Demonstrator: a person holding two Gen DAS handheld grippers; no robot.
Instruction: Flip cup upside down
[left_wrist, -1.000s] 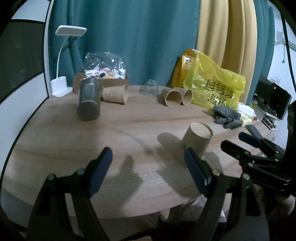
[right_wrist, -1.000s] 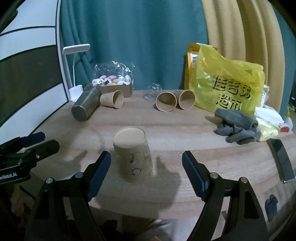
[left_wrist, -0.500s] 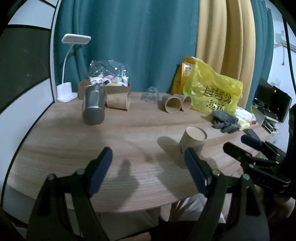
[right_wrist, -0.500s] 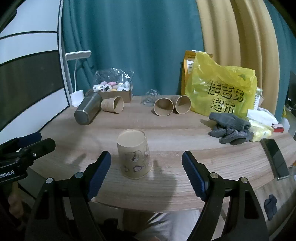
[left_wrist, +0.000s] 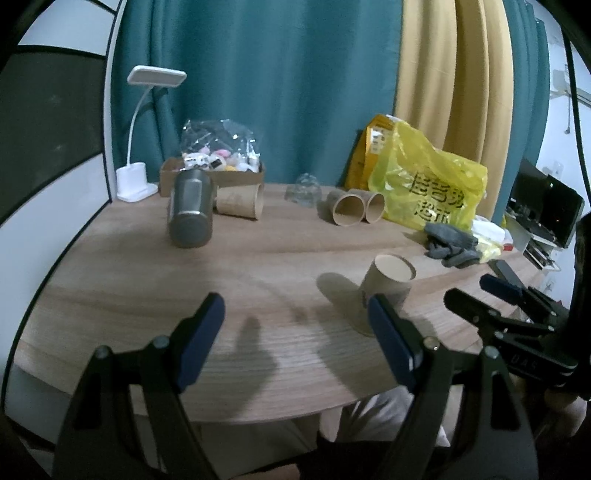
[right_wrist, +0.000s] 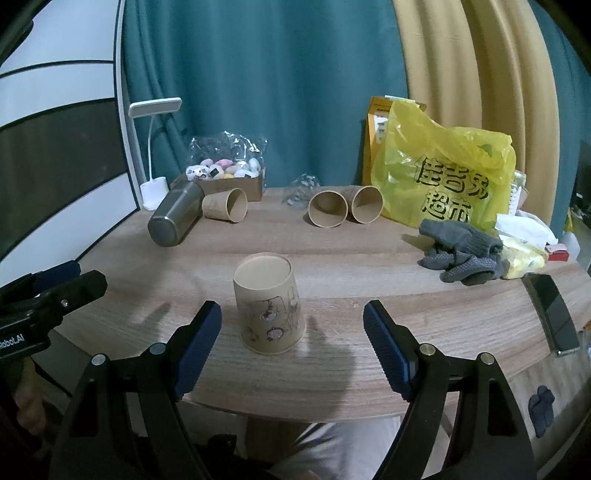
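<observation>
- Left wrist view: the left claw (left_wrist: 295, 338) hangs released over the near edge of the bench (left_wrist: 236, 258), its blue pads wide apart and nothing between them.
- The paper cup (left_wrist: 386, 291) stands to the right of this claw, partly hidden behind its right finger, flat base up and wide rim down on the wood. It looks tilted here, though that is likely the lens.
- The right claw (left_wrist: 476, 295) enters from the right edge, near the cup but apart from it.
- Farther back lie a steel tumbler (left_wrist: 191, 213) on its side, three more paper cups on their sides, a yellow bag (left_wrist: 424, 192), grey gloves (left_wrist: 448, 240) and a white lamp (left_wrist: 142, 129).
- Right wrist view: the right claw (right_wrist: 291, 345) is also released, and the paper cup (right_wrist: 269, 302) sits on the bench (right_wrist: 369, 266) just ahead of the gap between its fingers, touching neither pad.
- The printed figures on the cup read upside down, so the flip looks already done.
- Risks, as a judgement: the cup is light, thin-walled and close to the near edge. A claw that drifts forward or sideways could nudge it over or off the bench.
- A second grip, if taken, could dent the wall or tip the cup off its rim.
- A phone (right_wrist: 552, 312) lies near the right edge, where a wide swing of the right claw could knock it off.
</observation>
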